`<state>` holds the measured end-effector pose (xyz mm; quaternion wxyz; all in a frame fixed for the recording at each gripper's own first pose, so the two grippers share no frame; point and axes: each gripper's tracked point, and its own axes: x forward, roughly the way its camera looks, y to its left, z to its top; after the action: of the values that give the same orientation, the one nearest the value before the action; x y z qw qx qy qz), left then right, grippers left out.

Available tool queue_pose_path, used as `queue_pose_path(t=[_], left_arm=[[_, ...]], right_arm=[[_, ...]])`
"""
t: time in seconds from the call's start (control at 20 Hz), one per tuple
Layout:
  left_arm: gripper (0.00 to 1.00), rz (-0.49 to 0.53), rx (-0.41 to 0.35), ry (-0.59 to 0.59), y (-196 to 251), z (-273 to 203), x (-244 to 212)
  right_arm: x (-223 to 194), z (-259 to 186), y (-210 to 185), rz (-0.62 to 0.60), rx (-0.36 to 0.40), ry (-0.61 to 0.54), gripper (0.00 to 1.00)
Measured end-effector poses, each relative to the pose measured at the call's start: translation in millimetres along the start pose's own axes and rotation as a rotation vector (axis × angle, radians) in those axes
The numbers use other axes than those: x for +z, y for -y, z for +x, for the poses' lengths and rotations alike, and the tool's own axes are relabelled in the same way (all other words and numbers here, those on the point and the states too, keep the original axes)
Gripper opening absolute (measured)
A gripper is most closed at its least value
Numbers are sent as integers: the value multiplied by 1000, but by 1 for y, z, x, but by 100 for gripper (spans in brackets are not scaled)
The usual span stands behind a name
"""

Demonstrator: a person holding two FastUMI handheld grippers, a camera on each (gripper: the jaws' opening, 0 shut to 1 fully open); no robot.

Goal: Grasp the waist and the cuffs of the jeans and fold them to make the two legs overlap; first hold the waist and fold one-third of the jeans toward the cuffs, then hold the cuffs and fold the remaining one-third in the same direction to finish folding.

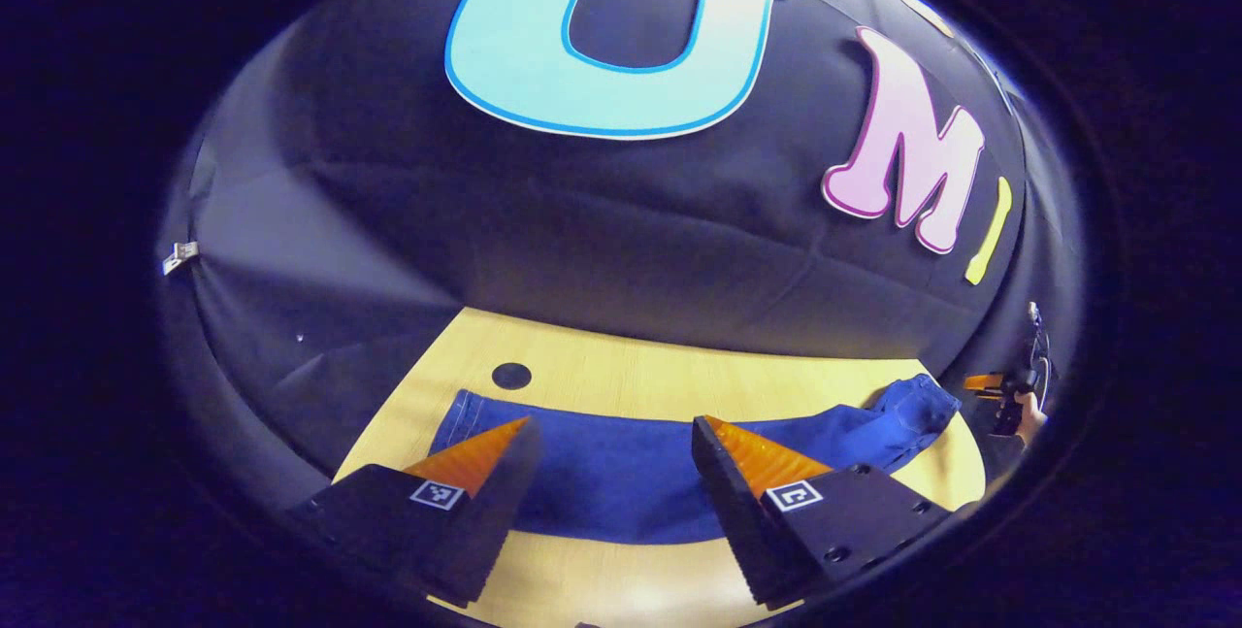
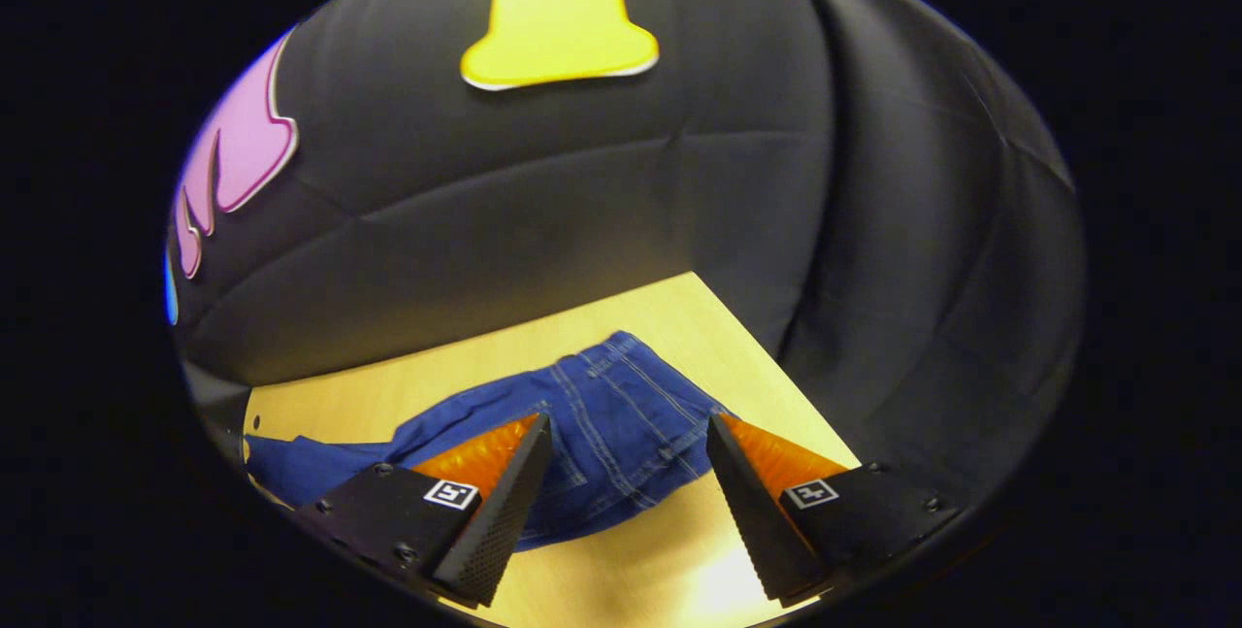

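Fingers on both tools are spread wide with nothing between them, so neither one is holding anything right now. Nearest in the left gripper view, the left gripper (image 1: 611,434) hovers over the near edge of the light yellow wood-grain table (image 1: 621,361), and just past its tips the dark blue denim jeans (image 1: 621,473) lie flat in a long band running left to right. The cuff end (image 1: 461,414) sits at the left, close to a small round black hole (image 1: 511,376) in the tabletop, and the bunched-up waist end (image 1: 917,405) is off at the far right. Beyond that, at the right edge, you can make out the other gripper and the hand holding it (image 1: 1014,405). In the right gripper view, the right gripper (image 2: 629,429) hangs just above the waist part (image 2: 621,405), with its seams and stitching showing, near the table's right corner. Behind everything is the black cloth booth wall (image 2: 543,211).
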<state>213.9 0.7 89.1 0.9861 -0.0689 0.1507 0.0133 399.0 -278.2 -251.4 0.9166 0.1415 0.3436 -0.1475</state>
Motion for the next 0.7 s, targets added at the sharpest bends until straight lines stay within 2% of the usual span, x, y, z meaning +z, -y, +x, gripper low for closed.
queue_pose_path(t=[0.05, 0.15, 0.25, 0.4, 0.45, 0.55, 0.6, 0.65, 0.7], left_arm=[[97, 18, 5, 17, 6, -9, -1], [96, 46, 23, 36, 19, -27, -2], [96, 40, -7, 41, 38, -36, -1], [97, 75, -42, 8, 55, -37, -8], [92, 88, -44, 1, 58, -35, -9], [97, 92, -62, -5, 69, -31, -9], [97, 93, -69, -7, 73, -28, -11], [97, 94, -71, -9, 76, -27, -12], [96, 91, -75, -12, 80, -26, -14]], right_arm=[[-5, 2, 7, 27, -38, -12, 98], [-7, 10, 15, 98, -88, -4, 99], [-7, 18, 18, 156, -108, 0, 98], [-14, 25, 24, 180, -139, -12, 98], [-20, 28, 22, 194, -134, -36, 98], [-30, 25, 16, 217, -105, -93, 98], [-12, 21, 20, 200, -116, -21, 92], [-20, 27, 16, 188, -110, -31, 100], [-19, 25, 15, 175, -98, -23, 97]])
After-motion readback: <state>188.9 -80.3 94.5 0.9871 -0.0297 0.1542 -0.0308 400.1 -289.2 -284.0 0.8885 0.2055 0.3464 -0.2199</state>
